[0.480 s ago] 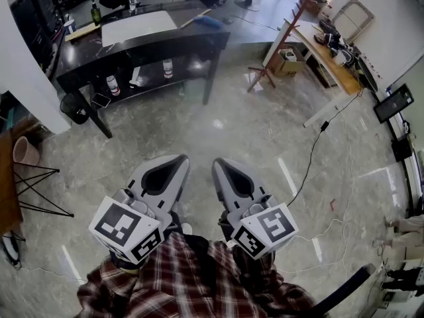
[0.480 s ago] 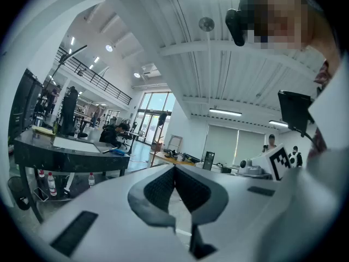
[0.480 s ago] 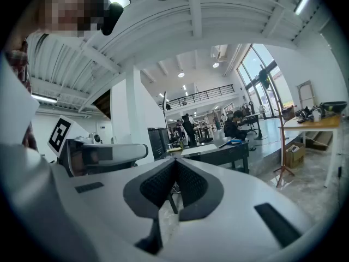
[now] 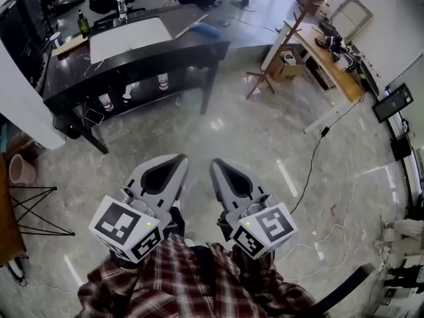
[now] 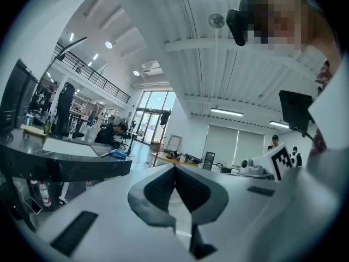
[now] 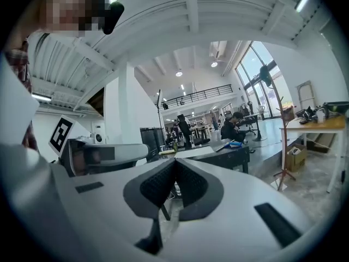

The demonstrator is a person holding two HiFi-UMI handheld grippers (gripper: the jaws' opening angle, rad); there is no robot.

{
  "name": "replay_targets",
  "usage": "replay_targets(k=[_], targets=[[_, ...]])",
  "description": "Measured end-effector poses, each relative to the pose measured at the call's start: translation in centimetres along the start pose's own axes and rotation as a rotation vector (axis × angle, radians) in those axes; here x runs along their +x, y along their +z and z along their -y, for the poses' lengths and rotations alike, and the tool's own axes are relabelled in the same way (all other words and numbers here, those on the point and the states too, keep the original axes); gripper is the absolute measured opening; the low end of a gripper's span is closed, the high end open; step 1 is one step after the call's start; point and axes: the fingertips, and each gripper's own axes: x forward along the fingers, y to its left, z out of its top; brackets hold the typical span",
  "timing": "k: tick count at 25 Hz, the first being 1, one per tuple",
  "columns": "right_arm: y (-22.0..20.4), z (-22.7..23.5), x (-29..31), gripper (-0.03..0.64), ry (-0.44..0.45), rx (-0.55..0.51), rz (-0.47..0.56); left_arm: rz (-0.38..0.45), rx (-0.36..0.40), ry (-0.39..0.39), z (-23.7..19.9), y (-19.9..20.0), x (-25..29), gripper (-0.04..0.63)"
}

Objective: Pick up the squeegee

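- Closest in, my plaid sleeves (image 4: 185, 280), with both grippers held out roughly level over the marble floor (image 4: 265, 128), side by side and not touching.
- Left gripper (image 4: 179, 160): its jaws are pressed together with nothing between them.
- Right gripper (image 4: 216, 164): same story, the pads meet and it's empty.
- So I read this as the approach step. Nothing has been reached for yet, and there's open floor between me and the work.
- Further out, from 11 to 12 o'clock, there's the long black surface (image 4: 142, 61). A white sheet (image 4: 126, 37) lies on top, and bottles (image 4: 163, 81) stand on the shelf underneath.
- Near that surface's right end, at about 12 o'clock, lies what I take for the squeegee (image 4: 202, 26), a blue-headed tool with a pale handle. It's lying flat, just beside the white sheet and well apart from both grippers.
- Next move, as I judge it: close in on the surface and open one gripper. The right looks the handier. Then line its jaws across the handle and only then clamp down.
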Motion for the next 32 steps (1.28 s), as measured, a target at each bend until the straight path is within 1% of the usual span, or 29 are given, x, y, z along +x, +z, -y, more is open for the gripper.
replay_targets(k=[4, 8, 13, 18, 22, 25, 32], targets=[[2.5, 2.6, 5.0, 0.012, -0.026, -0.018, 0.026, 0.004, 0.022, -0.032, -4.3, 2.4, 3.5, 0.011], [3.7, 4.6, 9.0, 0.012, -0.061, -0.014, 0.033, -0.008, 0.021, -0.057, -8.0, 3.7, 6.0, 0.011], [3.3, 6.5, 12.1, 0.012, -0.094, 0.007, 0.011, -0.039, -0.003, -0.069, -11.6, 3.6, 8.4, 0.011], [2.9, 9.7, 14.6, 0.012, -0.118, 0.029, -0.019, -0.061, -0.030, -0.070, -14.5, 3.2, 11.8, 0.011], [3.4, 13.6, 16.8, 0.012, -0.116, 0.038, -0.030, -0.064, -0.030, -0.060, -16.2, 3.4, 15.7, 0.011], [4.5, 17.1, 19.0, 0.012, -0.099, 0.030, -0.030, -0.063, -0.032, -0.047, -17.8, 3.9, 19.6, 0.011], [9.4, 27.3, 23.8, 0.012, -0.035, -0.002, -0.019, -0.024, -0.016, 0.010, -20.8, 7.2, 30.4, 0.011]])
